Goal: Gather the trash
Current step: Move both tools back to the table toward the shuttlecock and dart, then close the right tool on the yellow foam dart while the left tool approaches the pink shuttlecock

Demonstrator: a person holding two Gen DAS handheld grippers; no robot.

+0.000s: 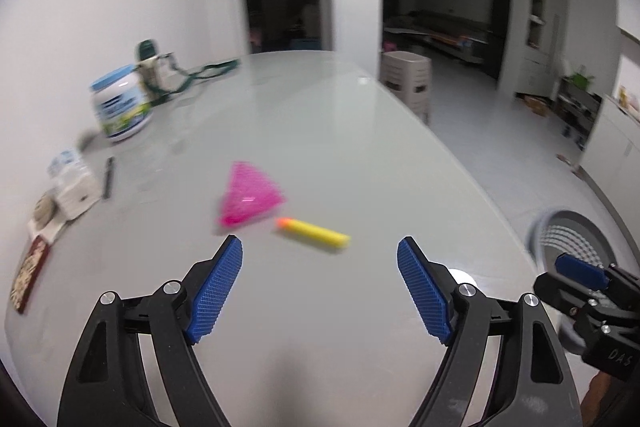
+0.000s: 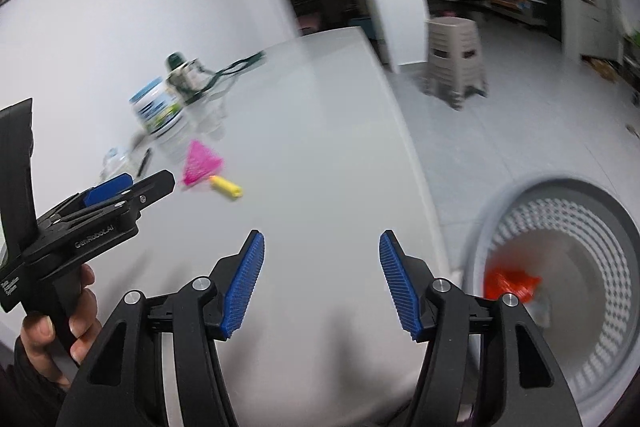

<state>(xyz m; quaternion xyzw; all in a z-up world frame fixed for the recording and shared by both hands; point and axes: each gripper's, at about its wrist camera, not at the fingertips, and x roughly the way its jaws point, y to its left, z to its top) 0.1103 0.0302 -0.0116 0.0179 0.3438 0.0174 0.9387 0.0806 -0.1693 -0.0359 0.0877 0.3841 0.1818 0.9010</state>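
A pink crumpled net piece (image 1: pixel 250 195) and a yellow foam dart with an orange tip (image 1: pixel 314 233) lie on the pale table (image 1: pixel 320 115). They also show in the right wrist view as the pink piece (image 2: pixel 200 163) and the dart (image 2: pixel 227 187). My left gripper (image 1: pixel 320 287) is open and empty, just short of the dart. My right gripper (image 2: pixel 320 279) is open and empty over the table's near right part. A grey perforated bin (image 2: pixel 560 283) stands below the table's right edge, with an orange scrap (image 2: pixel 510 285) inside.
A blue-lidded tub (image 1: pixel 120 103), a green-capped bottle with a strap (image 1: pixel 154 67), a white box (image 1: pixel 76 189) and a pen (image 1: pixel 108 177) sit along the wall at left. A beige stool (image 2: pixel 456 59) stands on the floor beyond the table.
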